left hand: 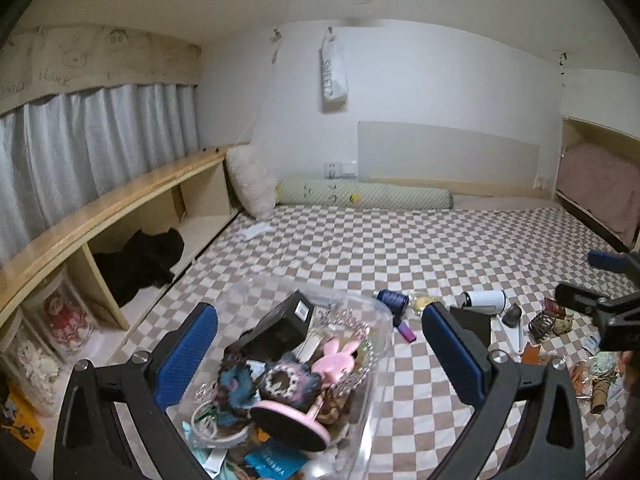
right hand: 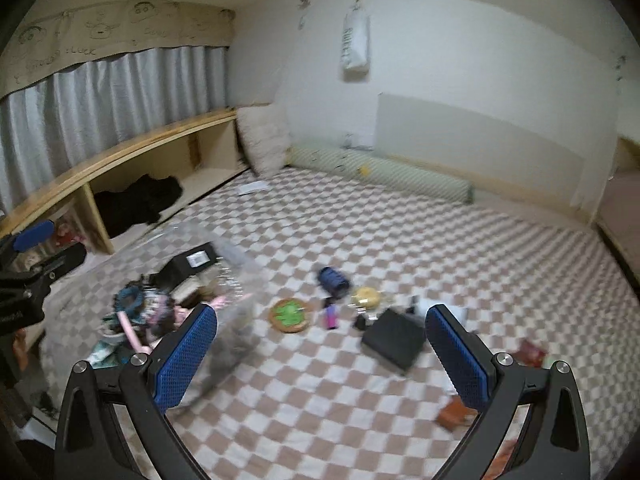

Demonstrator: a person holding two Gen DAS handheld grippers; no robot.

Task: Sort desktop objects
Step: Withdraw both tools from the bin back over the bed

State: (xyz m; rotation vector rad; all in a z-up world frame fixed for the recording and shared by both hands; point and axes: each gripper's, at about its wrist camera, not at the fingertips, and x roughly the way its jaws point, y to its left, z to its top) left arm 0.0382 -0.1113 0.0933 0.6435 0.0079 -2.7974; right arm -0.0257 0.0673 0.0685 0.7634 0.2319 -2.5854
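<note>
clear bin: 1 | navy spool: 1 | black box: 1 | green coaster: 1

- Our right wrist view is motion-blurred: the clear bin at nine o'clock smears.
- At four o'clock, a brown item hides behind our finger pad.

Right gripper jaws spread wide above checked bedspread, flat black box just inside right finger, round green coaster and purple lighter ahead between jaws, clear plastic bin of trinkets beyond left finger.
</note>
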